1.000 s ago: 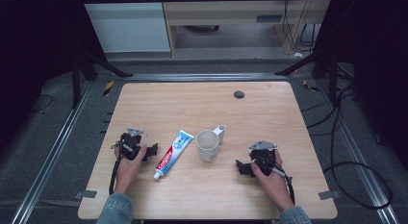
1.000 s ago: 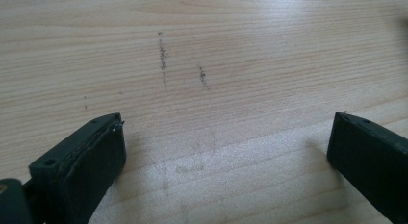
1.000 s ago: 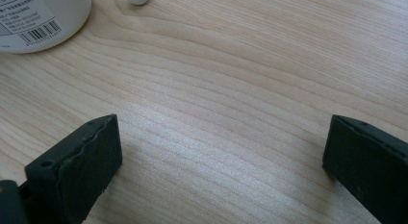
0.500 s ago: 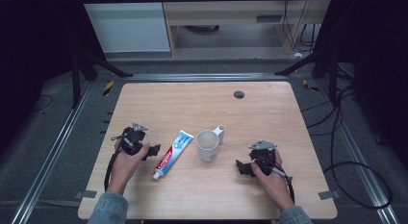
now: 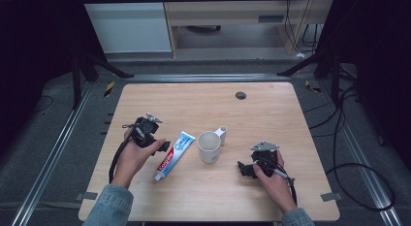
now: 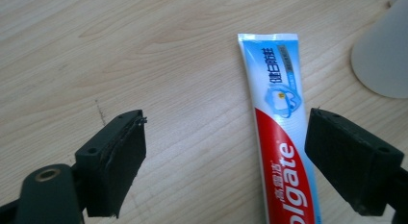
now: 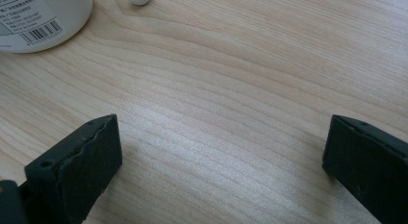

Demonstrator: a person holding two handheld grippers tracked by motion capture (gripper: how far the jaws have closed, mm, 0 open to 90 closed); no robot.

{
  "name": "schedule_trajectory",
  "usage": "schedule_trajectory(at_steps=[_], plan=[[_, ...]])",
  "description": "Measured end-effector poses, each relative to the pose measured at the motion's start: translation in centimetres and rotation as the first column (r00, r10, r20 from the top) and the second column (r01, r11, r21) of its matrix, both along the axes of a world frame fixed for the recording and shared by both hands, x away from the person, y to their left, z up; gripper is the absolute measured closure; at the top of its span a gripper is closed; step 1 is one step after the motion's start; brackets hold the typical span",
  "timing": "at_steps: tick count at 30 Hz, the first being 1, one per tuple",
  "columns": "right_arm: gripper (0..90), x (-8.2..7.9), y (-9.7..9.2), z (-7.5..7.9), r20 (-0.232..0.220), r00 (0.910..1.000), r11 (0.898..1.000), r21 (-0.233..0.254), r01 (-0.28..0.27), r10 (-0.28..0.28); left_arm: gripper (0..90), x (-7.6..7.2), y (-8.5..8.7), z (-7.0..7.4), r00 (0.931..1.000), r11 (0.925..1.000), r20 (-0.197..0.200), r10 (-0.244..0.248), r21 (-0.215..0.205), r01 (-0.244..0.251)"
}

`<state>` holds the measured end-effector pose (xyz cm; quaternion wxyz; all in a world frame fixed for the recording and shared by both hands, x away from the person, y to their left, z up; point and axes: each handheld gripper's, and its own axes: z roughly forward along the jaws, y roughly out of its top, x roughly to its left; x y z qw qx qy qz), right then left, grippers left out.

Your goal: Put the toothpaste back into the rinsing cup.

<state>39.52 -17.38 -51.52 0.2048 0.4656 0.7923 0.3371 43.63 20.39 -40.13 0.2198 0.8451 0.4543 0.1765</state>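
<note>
A toothpaste tube (image 5: 172, 154) lies flat on the wooden table (image 5: 203, 100), blue at its crimped end, red lower down, white cap toward the person. Just right of it stands a white cup (image 5: 209, 146) with a short handle. My left gripper (image 5: 164, 146) is open beside the tube's left edge. In the left gripper view the tube (image 6: 284, 137) lies between the spread jaws, close to the right one, and my left gripper (image 6: 226, 161) grips nothing. My right gripper (image 5: 243, 169) rests open on the table, right of the cup. The cup's base (image 7: 38, 17) shows at the top left beyond my right gripper (image 7: 221, 171).
A small dark round grommet (image 5: 241, 95) sits in the table near its far edge. Metal rails (image 5: 53, 153) run along both sides of the table, with black cables on the floor at the right. White cabinets (image 5: 131, 27) stand beyond the far edge.
My left gripper has moved forward and right, up to the toothpaste tube. The right gripper, the tube and the cup have stayed put.
</note>
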Motion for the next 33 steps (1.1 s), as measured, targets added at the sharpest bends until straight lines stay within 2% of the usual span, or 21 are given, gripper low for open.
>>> schedule_trajectory(at_steps=[4, 11, 14, 18, 21, 25, 27, 29, 31, 33], plan=[[0.3, 0.0, 0.0, 0.0, -0.003, 1.0000, 1.000, 0.005, 0.003, -0.003, 16.1, 0.3, -1.3, 0.7, 0.9993, 0.9995, -0.032, -0.019, 0.024, 0.020], [0.3, 0.0, 0.0, 0.0, -0.003, 1.0000, 1.000, 0.005, 0.004, -0.004, 20.7, 1.3, -3.6, 0.8, 0.9944, 0.9975, -0.093, -0.050, 0.044, 0.054], [0.3, 0.0, 0.0, 0.0, -0.005, 1.0000, 1.000, 0.004, 0.004, -0.004, 22.9, 1.9, -4.5, 0.8, 0.9922, 0.9973, -0.110, -0.060, 0.036, 0.064], [0.3, 0.1, 0.0, 0.0, -0.001, 1.0000, 1.000, -0.002, -0.003, 0.003, 24.9, 2.8, -5.8, 0.3, 0.9889, 0.9945, -0.135, -0.062, 0.076, 0.073], [0.3, 0.1, 0.0, 0.0, -0.001, 1.0000, 1.000, -0.002, -0.002, 0.002, 26.9, 3.1, -6.4, -0.2, 0.9843, 0.9933, -0.164, -0.065, 0.084, 0.080], [0.3, 0.1, 0.0, 0.0, -0.002, 1.0000, 1.000, 0.001, 0.004, -0.004, 31.1, 3.6, -7.1, -0.8, 0.9816, 0.9905, -0.181, -0.060, 0.111, 0.081], [0.3, 0.0, 0.0, 0.0, -0.004, 1.0000, 1.000, 0.004, 0.006, -0.006, 31.4, 4.1, -7.2, -1.6, 0.9734, 0.9862, -0.223, -0.053, 0.141, 0.086], [0.3, 0.0, -0.1, 0.0, 0.002, 1.0000, 1.000, -0.005, -0.001, 0.001, 32.9, 4.4, -7.1, -2.5, 0.9677, 0.9781, -0.248, -0.043, 0.187, 0.092], [0.3, 0.0, 0.0, 0.0, 0.001, 1.0000, 1.000, -0.001, 0.004, -0.004, 33.1, 4.7, -7.0, -3.4, 0.9561, 0.9829, -0.292, -0.025, 0.167, 0.076], [0.3, -0.1, 0.0, 0.0, 0.001, 1.0000, 1.000, -0.001, 0.005, -0.005, 34.0, 4.9, -7.0, -4.1, 0.9516, 0.9848, -0.307, -0.008, 0.163, 0.060]])
